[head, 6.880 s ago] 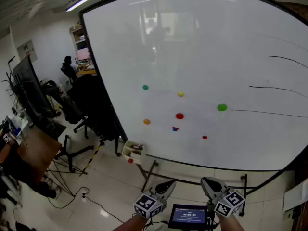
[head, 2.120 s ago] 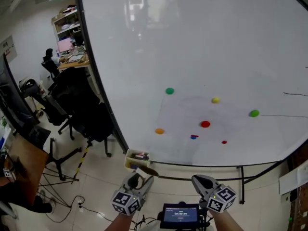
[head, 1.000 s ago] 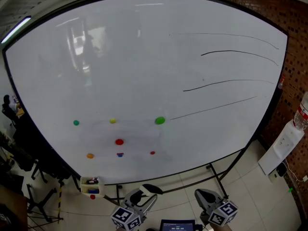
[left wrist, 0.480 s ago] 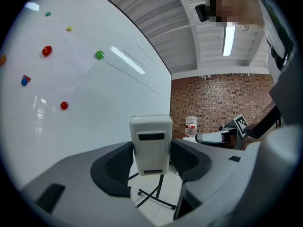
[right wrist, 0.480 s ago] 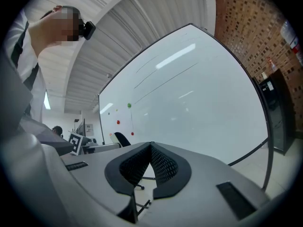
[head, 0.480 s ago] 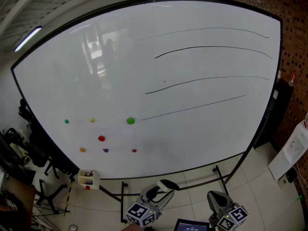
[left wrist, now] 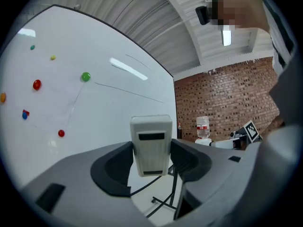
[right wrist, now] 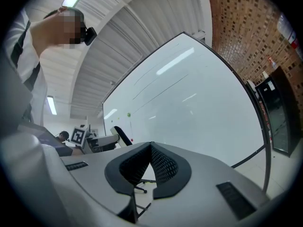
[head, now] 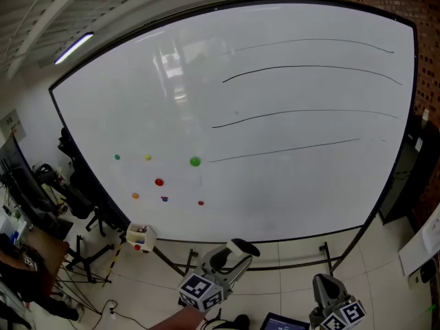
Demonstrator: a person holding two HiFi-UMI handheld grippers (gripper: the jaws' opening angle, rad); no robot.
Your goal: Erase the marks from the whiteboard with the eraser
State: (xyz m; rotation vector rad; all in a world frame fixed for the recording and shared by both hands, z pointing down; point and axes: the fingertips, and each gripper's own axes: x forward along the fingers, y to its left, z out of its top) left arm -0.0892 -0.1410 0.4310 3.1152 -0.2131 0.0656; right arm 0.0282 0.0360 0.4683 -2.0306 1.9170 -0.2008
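Note:
A large whiteboard (head: 289,184) on a stand fills the head view. Long black marker lines (head: 302,68) cross its upper right, and several coloured magnet dots, among them a green one (head: 195,161), sit at its lower left. My left gripper (head: 234,251) is low in front of the board, shut on a pale grey eraser (left wrist: 151,144) that stands upright between the jaws. My right gripper (head: 328,289) is at the bottom right edge, its jaws shut with nothing between them (right wrist: 150,167). Both grippers are well short of the board.
A small white tray (head: 139,236) with markers hangs at the board's lower left corner. Office chairs and tripods (head: 75,205) stand on the floor to the left. A brick wall (head: 426,19) rises at the right, with a dark cabinet (head: 423,177) below it.
The view has swung from the board's left side to its right and back a little, bringing the black lines into sight. Both grippers stayed low; the left holds the eraser throughout.

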